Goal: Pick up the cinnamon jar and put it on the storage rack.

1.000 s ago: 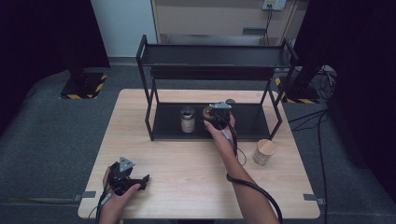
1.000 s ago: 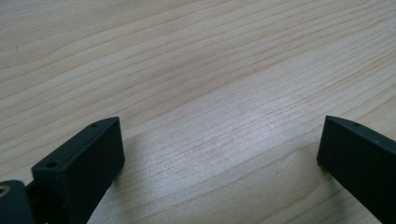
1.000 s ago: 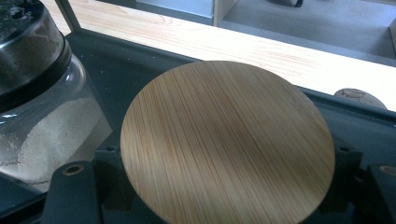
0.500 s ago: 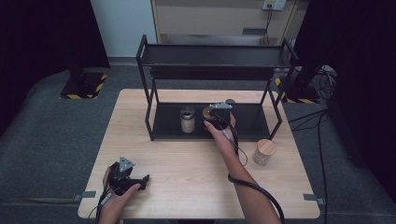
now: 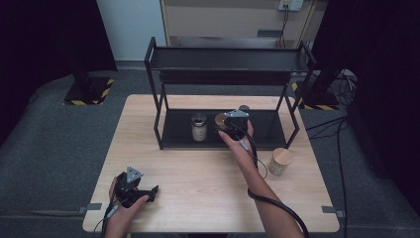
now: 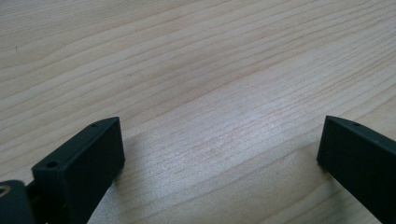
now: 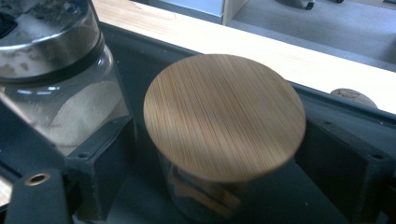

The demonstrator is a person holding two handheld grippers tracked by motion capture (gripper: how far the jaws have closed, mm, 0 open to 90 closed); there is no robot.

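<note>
step: likely placing or grasping bamboo-lid jar (image 7: 224,116) on rack's lower shelf (image 5: 267,130), 12 o'clock | right gripper (image 5: 234,124): jaws flank jar, contact unclear | left gripper (image 5: 132,188): wide, idle, 7 o'clock | next: judge grip first

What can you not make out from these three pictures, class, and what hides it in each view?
- Contents of the wooden-lidded jar: right gripper view, its lid covers the body.
- Right hand-held gripper grip: high view, too small and hidden behind its grey plate.
- Far jar on the shelf: high view, that gripper hides most of it.
</note>
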